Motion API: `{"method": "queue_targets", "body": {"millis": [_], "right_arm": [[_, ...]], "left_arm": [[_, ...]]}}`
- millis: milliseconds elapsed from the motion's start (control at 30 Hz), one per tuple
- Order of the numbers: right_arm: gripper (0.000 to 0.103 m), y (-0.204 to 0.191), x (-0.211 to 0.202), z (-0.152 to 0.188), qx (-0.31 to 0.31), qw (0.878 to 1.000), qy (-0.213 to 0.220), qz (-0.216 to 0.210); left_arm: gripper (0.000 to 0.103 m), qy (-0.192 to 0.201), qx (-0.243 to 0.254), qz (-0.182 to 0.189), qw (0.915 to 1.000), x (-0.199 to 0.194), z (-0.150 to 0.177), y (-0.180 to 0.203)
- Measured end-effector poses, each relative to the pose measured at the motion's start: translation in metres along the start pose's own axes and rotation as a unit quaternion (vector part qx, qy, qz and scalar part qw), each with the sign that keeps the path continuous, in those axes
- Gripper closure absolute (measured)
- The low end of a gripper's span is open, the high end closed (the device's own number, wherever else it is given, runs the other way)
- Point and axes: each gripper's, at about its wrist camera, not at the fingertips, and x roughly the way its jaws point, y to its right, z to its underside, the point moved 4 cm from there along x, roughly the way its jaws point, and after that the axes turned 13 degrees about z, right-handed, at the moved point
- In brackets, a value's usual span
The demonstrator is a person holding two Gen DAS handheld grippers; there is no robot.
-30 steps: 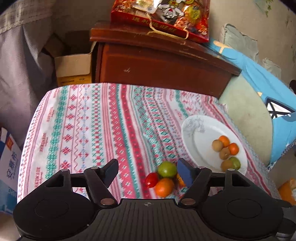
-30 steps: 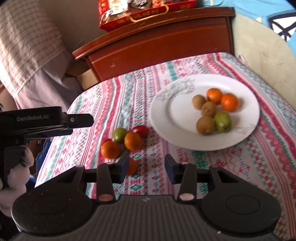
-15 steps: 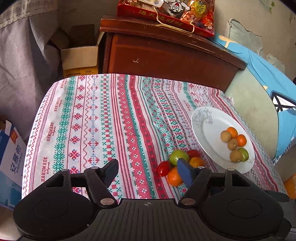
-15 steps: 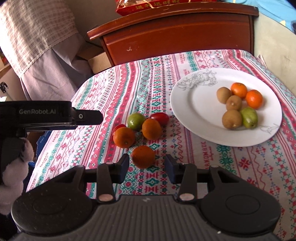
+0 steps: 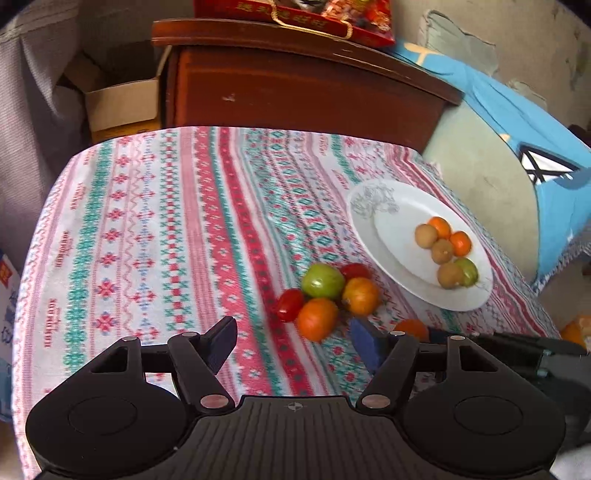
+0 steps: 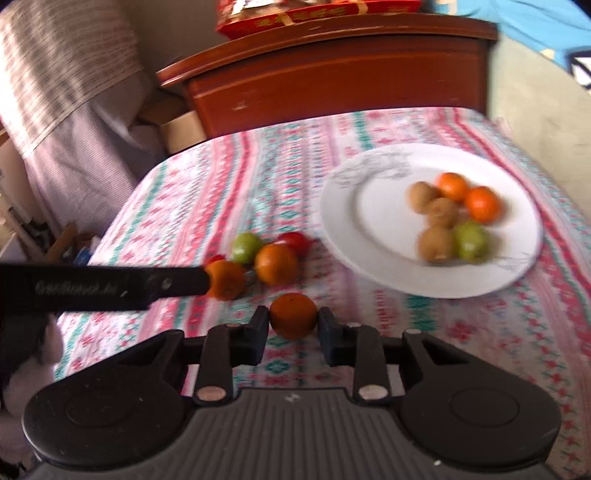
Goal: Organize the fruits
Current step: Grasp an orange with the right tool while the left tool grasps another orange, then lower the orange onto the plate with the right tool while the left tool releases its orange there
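My right gripper [image 6: 292, 330] is shut on an orange [image 6: 293, 315], low over the patterned cloth. That orange also shows in the left wrist view [image 5: 410, 328]. A loose cluster lies just beyond: a green fruit [image 6: 246, 247], two oranges [image 6: 276, 263], and red tomatoes [image 6: 295, 240]. A white plate [image 6: 373, 221] to the right holds several fruits: kiwis, oranges, a green one. My left gripper [image 5: 293, 341] is open and empty, just short of the cluster [image 5: 322, 281]. The plate [image 5: 391, 229] lies at its right.
A dark wooden cabinet [image 5: 295, 85] stands behind the table with a red gift bag [image 5: 295, 14] on top. A cardboard box [image 5: 122, 107] sits at the left. A blue cushion [image 5: 517, 122] and round seat lie at the right.
My right gripper moved forward and closed on the near orange. My left gripper drew a little closer to the fruit cluster and stayed open.
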Motion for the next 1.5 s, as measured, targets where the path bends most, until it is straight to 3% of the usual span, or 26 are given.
{"method": "queue_targets", "body": {"millis": [333,400,533,800,967,1200,1500], "right_arm": [[0.074,0.018,0.002,-0.001,0.030,0.999,-0.013,0.010],[0.074,0.018,0.002,0.000,0.033,0.999,-0.015,0.009],[0.074,0.018,0.003,0.000,0.034,0.999,-0.015,0.010],[0.074,0.018,0.004,-0.001,0.035,0.999,-0.017,0.011],[0.074,0.017,0.002,-0.002,0.034,0.999,-0.011,0.008],[0.074,0.020,-0.006,-0.012,0.041,0.999,0.016,0.000],[0.074,0.036,-0.008,-0.037,0.069,0.996,0.050,0.018]], "left_arm": [[0.054,-0.008,0.033,-0.003,0.9994,0.021,0.002,0.013],[0.061,-0.011,0.039,-0.008,0.9991,0.025,0.003,0.013],[0.062,-0.007,0.043,-0.018,0.9989,0.030,0.003,0.012],[0.077,-0.001,0.059,-0.018,0.9981,0.032,0.004,0.014],[0.077,0.006,0.058,-0.015,0.9982,0.026,0.002,0.018],[0.077,0.046,0.052,0.002,0.9975,0.010,-0.014,0.026],[0.077,0.076,0.055,0.007,0.9956,0.020,-0.036,0.031]]}}
